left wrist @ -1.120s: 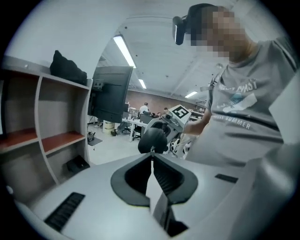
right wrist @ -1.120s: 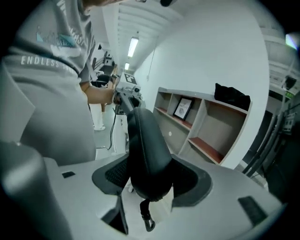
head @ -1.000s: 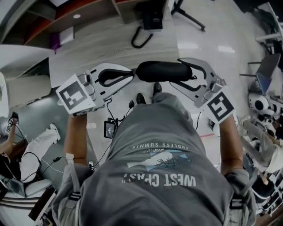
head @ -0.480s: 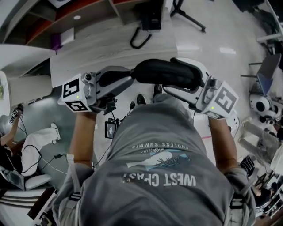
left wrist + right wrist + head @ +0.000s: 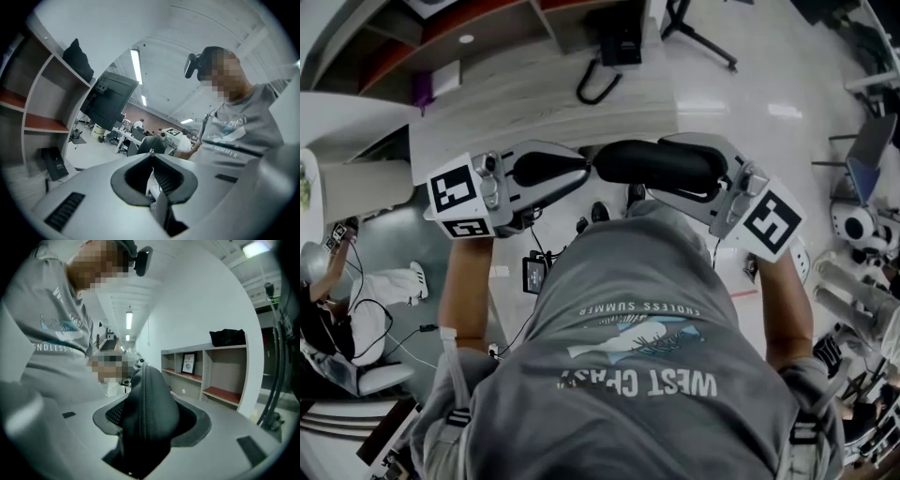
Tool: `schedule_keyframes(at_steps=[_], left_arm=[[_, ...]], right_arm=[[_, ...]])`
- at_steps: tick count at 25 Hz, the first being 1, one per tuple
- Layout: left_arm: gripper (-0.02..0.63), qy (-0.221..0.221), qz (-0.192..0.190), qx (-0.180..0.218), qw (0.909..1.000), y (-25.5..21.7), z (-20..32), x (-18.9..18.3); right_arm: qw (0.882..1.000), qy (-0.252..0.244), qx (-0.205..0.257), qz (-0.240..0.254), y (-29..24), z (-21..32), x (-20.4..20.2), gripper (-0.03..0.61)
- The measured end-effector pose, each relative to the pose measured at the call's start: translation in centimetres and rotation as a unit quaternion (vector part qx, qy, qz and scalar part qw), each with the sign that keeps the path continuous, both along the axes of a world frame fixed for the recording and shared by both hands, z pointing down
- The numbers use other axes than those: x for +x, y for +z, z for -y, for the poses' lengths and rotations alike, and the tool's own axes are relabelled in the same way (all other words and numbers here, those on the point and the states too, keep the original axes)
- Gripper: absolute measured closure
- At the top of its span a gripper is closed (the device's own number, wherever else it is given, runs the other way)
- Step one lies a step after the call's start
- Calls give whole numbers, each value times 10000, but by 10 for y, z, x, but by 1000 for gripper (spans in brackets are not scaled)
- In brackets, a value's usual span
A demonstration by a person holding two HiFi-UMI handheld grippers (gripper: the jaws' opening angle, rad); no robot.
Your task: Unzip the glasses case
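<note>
Your left tool (image 5: pixel 581 169) and right tool (image 5: pixel 667 165) have both rolled in the last second. The glasses case (image 5: pixel 637 161) now lies level between them, in the air at upper centre of the head view, but its zip still runs closed, so the unzipping looks not yet begun. Count two tools, one case and one zip pull (image 5: pixel 151 151): the right tool's jaws are closing on the case body they grip, and the left tool is pinched almost shut on what looks like the pull.
</note>
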State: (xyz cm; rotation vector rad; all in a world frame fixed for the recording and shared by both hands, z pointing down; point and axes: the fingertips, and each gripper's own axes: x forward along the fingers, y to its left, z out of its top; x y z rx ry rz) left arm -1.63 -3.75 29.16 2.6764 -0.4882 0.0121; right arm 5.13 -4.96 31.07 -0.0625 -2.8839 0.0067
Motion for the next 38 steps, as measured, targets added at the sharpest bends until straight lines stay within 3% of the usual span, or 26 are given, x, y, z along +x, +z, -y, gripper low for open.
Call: schedule_keyframes(at_steps=[4, 9, 13, 20, 26, 28, 31, 35, 38], left_arm=[[601, 212, 776, 252, 9964, 2, -5, 5], [601, 87, 1763, 408, 9835, 17, 0, 8], [601, -121, 2373, 509, 9700, 29, 3, 7], [601, -649, 3173, 954, 9413, 40, 18, 9], [601, -665, 3161, 1097, 9400, 48, 16, 28], [601, -751, 2892, 975, 9493, 48, 17, 24], [601, -872, 2462, 813, 9618, 41, 17, 19], [601, -1053, 2249, 748, 9658, 38, 17, 8], [601, -1110, 2015, 646, 9710, 32, 23, 5]], right_arm=[[9958, -91, 442, -800, 15, -4, -1, 336], [9878, 55, 725, -1375, 33, 1, -8, 334], [9792, 231, 986, -1759, 42, 8, -15, 336], [9666, 653, 899, -2311, 56, 18, -26, 334], [9589, 762, 732, -2635, 76, 18, -38, 330], [9602, 760, 837, -2555, 76, 19, -41, 324], [9665, 642, 1051, -2253, 71, 16, -44, 316], [9720, 522, 1483, -1748, 65, 15, -39, 274], [9799, 634, 1485, -1169, 53, 18, -37, 273]])
